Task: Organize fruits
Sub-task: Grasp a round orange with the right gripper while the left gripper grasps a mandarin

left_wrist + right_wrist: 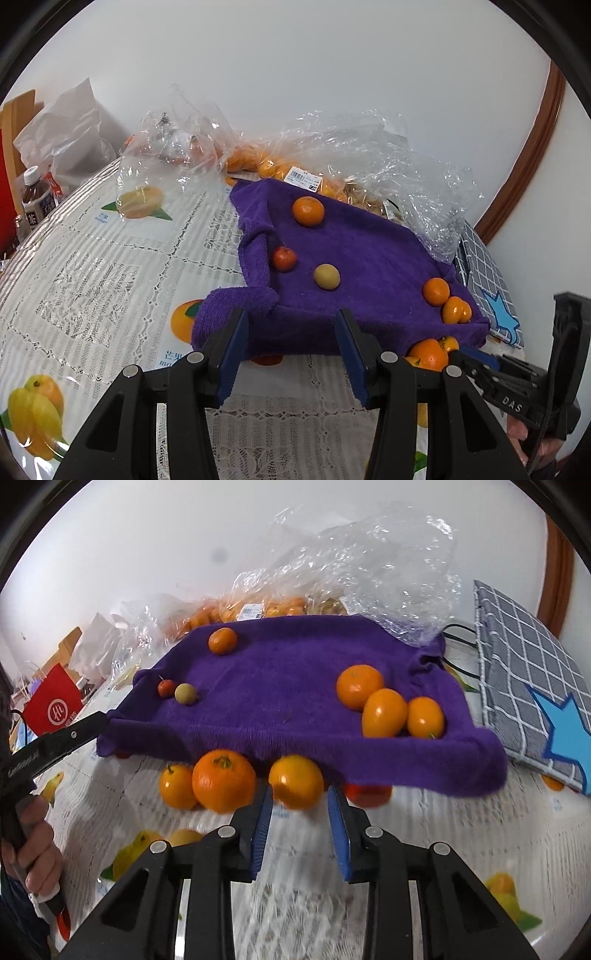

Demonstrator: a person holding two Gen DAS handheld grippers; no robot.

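A lace-covered counter (424, 849) carries a purple towel (280, 705) with clear bags (369, 565) of fruit along its far edge. On the towel lie an orange (359, 686), two kumquats (384, 712) beside it toward the right edge, a mandarin (222, 640) at the far side, and a small red fruit (166, 688) touching a green one (185, 693). At the towel's near edge three oranges (224, 784) sit on the counter. The right gripper (299, 805) has its jaws closed on the rightmost orange (295, 786). The left gripper (291, 332) has its jaws apart, empty, at the towel's near edge.
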